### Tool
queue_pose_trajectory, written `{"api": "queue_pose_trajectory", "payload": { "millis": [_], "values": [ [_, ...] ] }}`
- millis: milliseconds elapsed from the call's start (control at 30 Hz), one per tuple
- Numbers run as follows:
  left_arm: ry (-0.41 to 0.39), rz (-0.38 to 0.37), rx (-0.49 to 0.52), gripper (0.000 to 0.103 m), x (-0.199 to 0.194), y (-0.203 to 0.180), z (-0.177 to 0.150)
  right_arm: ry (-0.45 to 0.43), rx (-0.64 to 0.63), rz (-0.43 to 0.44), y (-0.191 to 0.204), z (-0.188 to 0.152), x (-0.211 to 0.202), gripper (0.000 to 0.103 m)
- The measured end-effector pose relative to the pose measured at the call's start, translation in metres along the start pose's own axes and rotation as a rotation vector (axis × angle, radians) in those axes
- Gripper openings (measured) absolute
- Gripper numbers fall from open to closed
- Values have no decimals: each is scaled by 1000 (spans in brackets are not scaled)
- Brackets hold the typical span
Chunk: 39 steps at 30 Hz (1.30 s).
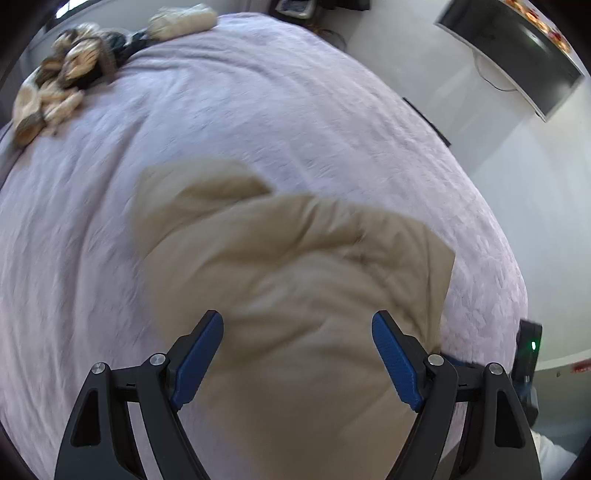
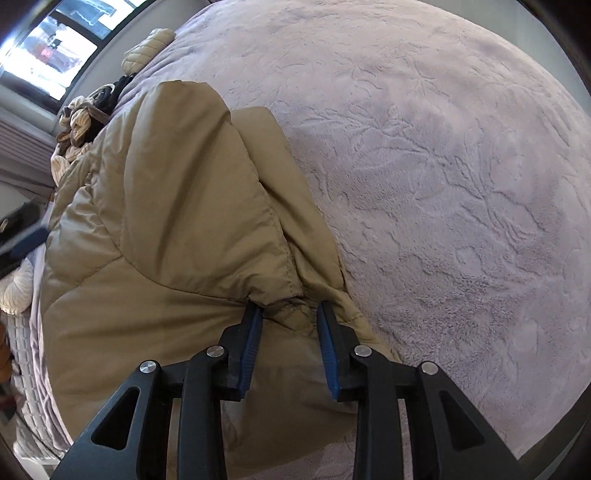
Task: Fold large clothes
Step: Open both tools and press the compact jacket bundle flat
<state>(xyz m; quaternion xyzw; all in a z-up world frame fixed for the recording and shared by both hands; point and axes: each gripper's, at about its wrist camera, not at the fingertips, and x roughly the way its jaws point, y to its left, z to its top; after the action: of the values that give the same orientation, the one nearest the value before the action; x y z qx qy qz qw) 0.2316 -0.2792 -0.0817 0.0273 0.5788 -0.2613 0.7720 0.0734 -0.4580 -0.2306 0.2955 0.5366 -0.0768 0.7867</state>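
A large tan padded jacket [image 1: 295,266] lies on the lilac bedspread [image 1: 258,110]. My left gripper [image 1: 297,325] is open, its blue pads wide apart just above the jacket, holding nothing. In the right wrist view the jacket [image 2: 166,221] is bunched, with a sleeve folded over the body. My right gripper [image 2: 290,310] is partly closed around a gathered fold at the jacket's sleeve seam, with fabric between the pads.
A heap of brown and cream clothes [image 1: 59,85] and a cream quilted garment [image 1: 181,22] lie at the far end of the bed. A monitor [image 1: 517,55] stands beyond the bed's right edge. A window [image 2: 48,48] is at the upper left.
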Motion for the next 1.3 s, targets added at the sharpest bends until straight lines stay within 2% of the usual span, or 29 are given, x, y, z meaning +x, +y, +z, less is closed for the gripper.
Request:
{"api": "queue_pose_trajectory", "payload": {
  "millis": [67, 200, 400, 600, 700, 733, 867, 967, 1033, 1067, 1100, 1300],
  "values": [
    [-1, 4, -46, 100, -7, 12, -13, 3, 9, 0, -3, 2, 2, 38],
    [-22, -24, -123, 101, -19, 34, -41, 14, 20, 3, -3, 4, -1, 39],
    [62, -179, -326, 101, -2, 77, -83, 22, 1, -6, 4, 5, -11, 40],
    [105, -403, -500, 101, 22, 105, -108, 55, -30, 16, 10, 14, -27, 45],
    [112, -462, -522, 101, 31, 110, -111, 65, -41, 41, 12, 20, -38, 57],
    [115, -467, -522, 101, 34, 111, -111, 64, -45, 54, 12, 22, -41, 59],
    [119, -495, -520, 101, 44, 112, -111, 36, -68, 100, 16, 36, -57, 80],
    [109, -523, -535, 101, 50, 112, -110, 22, -102, 127, 23, 50, -60, 82],
    [108, -532, -540, 101, 55, 112, -110, 33, -128, 140, 29, 56, -57, 88],
    [109, -531, -539, 101, 58, 112, -111, 45, -146, 151, 33, 59, -53, 98],
    [110, -533, -539, 101, 60, 112, -111, 61, -166, 157, 36, 63, -48, 103],
    [109, -558, -522, 102, 73, 108, -106, 124, -266, 95, 51, 86, -15, 103]
  ]
}}
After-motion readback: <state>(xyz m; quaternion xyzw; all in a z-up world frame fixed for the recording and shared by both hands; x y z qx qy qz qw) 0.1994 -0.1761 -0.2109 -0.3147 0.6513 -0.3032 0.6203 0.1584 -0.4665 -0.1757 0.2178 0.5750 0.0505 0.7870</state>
